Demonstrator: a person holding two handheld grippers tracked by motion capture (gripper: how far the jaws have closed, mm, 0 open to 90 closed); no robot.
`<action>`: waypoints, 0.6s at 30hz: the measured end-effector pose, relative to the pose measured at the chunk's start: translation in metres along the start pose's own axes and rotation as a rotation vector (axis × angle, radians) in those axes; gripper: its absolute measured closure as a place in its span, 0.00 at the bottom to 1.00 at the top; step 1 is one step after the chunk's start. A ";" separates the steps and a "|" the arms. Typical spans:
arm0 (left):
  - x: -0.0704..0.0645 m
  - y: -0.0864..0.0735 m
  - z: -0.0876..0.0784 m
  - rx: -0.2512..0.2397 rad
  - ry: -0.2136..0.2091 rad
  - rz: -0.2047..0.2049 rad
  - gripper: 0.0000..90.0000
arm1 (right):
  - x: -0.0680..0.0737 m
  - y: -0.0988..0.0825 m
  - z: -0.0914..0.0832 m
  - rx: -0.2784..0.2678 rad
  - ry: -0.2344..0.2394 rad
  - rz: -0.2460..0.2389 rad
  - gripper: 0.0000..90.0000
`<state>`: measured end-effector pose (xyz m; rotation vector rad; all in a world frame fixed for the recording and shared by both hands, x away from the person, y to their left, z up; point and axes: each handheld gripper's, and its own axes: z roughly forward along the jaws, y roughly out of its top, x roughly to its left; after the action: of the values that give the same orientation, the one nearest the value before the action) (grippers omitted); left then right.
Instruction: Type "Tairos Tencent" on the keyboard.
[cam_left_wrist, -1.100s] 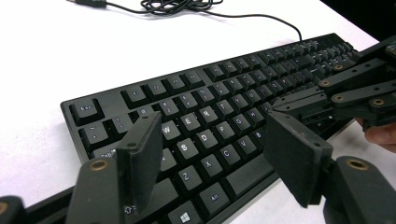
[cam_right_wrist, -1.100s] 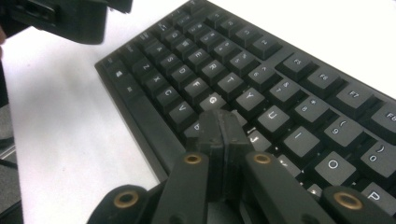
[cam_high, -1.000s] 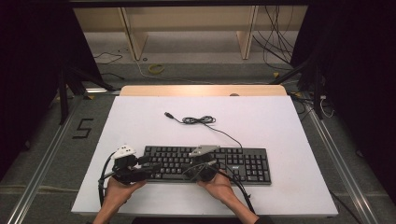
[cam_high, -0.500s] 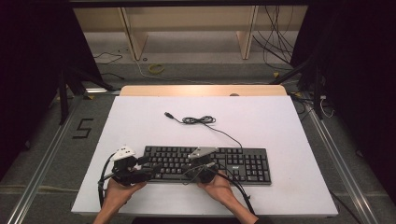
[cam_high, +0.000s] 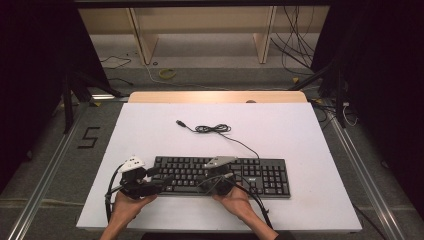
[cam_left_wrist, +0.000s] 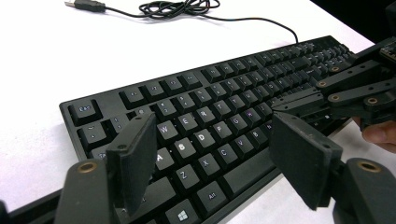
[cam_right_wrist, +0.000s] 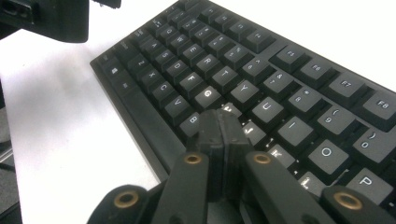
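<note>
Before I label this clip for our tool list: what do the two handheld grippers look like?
Both are black linkage tools with brass-coloured pivot pins. The left gripper has flat, rectangular black jaws and a white-topped body; the right gripper carries a grey three-cornered plate. Black cables trail from each. The forearms are bare.

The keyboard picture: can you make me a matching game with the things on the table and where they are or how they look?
Things:
1. keyboard
2. USB plug
3. left hand-held gripper
4. right hand-held gripper

States:
A. jaws pressed together over the letter keys
B. lying alone on the white table, at the cable's far end
C. jaws wide apart
D. black, flat near the table's front edge

Pairs: 1-D, 2-B, 3-C, 4-A
</note>
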<state>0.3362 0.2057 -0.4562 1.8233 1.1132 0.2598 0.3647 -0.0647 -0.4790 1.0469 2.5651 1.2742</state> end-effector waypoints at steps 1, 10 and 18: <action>0.000 0.000 0.000 0.000 0.001 0.000 0.35 | 0.000 0.000 0.000 -0.003 0.001 0.001 1.00; 0.001 0.001 0.000 -0.003 0.004 0.002 0.35 | -0.001 0.001 -0.004 -0.021 0.012 0.008 0.99; 0.001 0.001 -0.001 -0.006 0.007 0.000 0.35 | 0.000 0.002 -0.007 -0.034 0.028 0.011 0.90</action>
<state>0.3373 0.2069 -0.4550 1.8182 1.1166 0.2692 0.3634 -0.0689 -0.4732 1.0460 2.5515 1.3403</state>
